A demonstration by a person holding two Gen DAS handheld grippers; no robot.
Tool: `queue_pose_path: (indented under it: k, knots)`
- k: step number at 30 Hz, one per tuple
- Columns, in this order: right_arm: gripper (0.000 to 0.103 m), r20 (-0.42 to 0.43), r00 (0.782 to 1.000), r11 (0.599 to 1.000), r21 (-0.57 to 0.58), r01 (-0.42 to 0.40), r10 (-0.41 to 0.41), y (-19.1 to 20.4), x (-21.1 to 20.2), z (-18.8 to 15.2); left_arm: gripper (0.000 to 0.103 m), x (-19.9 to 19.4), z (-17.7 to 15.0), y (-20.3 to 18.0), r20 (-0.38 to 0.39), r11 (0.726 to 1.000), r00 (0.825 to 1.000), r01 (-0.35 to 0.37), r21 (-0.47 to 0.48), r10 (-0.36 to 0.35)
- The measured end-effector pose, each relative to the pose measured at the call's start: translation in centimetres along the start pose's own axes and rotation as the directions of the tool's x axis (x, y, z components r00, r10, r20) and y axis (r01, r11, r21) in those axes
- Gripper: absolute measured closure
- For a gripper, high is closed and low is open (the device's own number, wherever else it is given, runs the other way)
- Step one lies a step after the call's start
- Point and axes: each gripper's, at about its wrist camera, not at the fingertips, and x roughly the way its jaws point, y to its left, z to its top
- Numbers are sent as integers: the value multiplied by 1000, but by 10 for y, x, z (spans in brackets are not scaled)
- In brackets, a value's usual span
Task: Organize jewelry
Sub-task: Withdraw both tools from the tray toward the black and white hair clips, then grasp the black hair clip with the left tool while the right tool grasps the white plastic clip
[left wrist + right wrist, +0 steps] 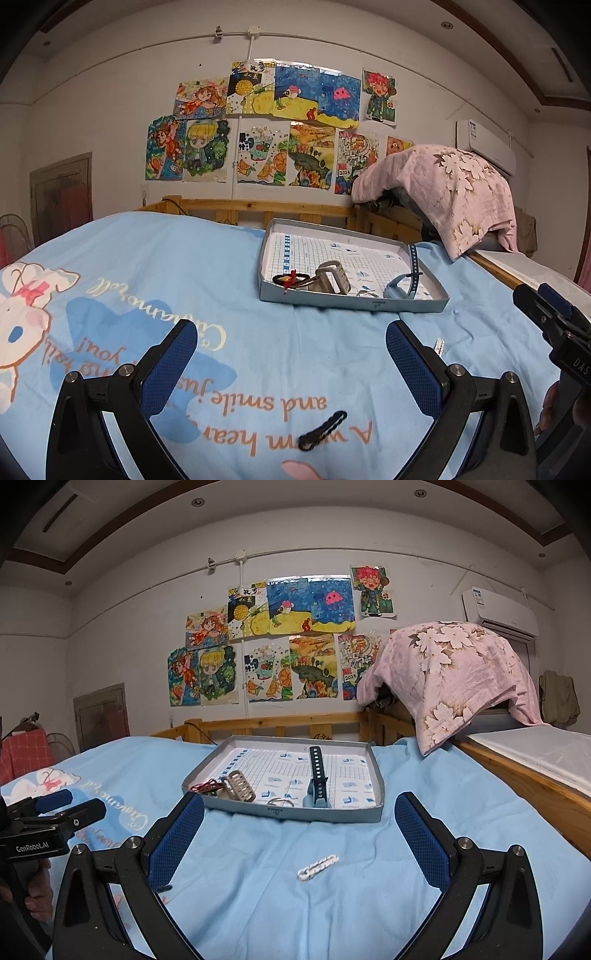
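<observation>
We see the left gripper [291, 363] wide open, blue-padded fingers [173, 365] splayed toward 11 and 1 o'clock, nothing between them, black linkage arms filling the lower frame. In the right wrist view it shows again [70, 806] at 9 o'clock, pointing right, with a hand [37, 893] wrapped on its grip below. The right gripper [299, 842] is likewise spread wide and empty, pads [421, 838] angled outward. From the left wrist view it appears [543, 306] at 3 o'clock, aimed left, fingertips [546, 410] of the holding hand just visible under its body.
</observation>
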Motion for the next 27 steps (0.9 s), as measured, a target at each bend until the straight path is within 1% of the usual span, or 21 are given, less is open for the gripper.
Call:
queue_pose_path:
  k: [5, 8, 11, 12, 15, 18, 21, 24, 27]
  knots:
    - [1, -22, 1000, 1000, -6, 1, -2, -2, 21, -3, 0, 14, 1, -3, -21, 1000, 1000, -2, -1, 2]
    - [1, -69, 998, 1000, 0, 2, -2, -6, 38, -7, 0, 23, -2, -3, -48, 1000, 999, -4, 1, 4]
    - [1, -137, 991, 1000, 12, -6, 8, -11, 57, -14, 0, 29, -7, -2, -84, 1000, 996, -4, 6, 4]
    - [2, -168, 985, 999, 25, -23, 27, -14, 65, -17, 0, 31, -9, -1, -101, 1000, 995, -4, 9, 5]
    - [2, -223, 973, 997, 54, -52, 63, -17, 80, -27, 0, 34, -16, 0, -134, 1000, 991, -8, 17, 11]
    - [1, -266, 960, 995, 72, -67, 84, -16, 91, -36, 0, 38, -24, 2, -180, 1000, 983, -11, 24, 15]
    - [2, -306, 948, 995, 77, -69, 89, -14, 100, -45, 0, 45, -32, 4, -237, 999, 971, -9, 34, 17]
    - [2, -346, 934, 994, 79, -69, 92, -13, 108, -53, 0, 47, -40, 4, -275, 999, 961, 7, 43, 5]
    - [2, -383, 918, 993, 88, -73, 102, -13, 114, -59, 0, 48, -49, 1, -318, 997, 948, 41, 68, -17]
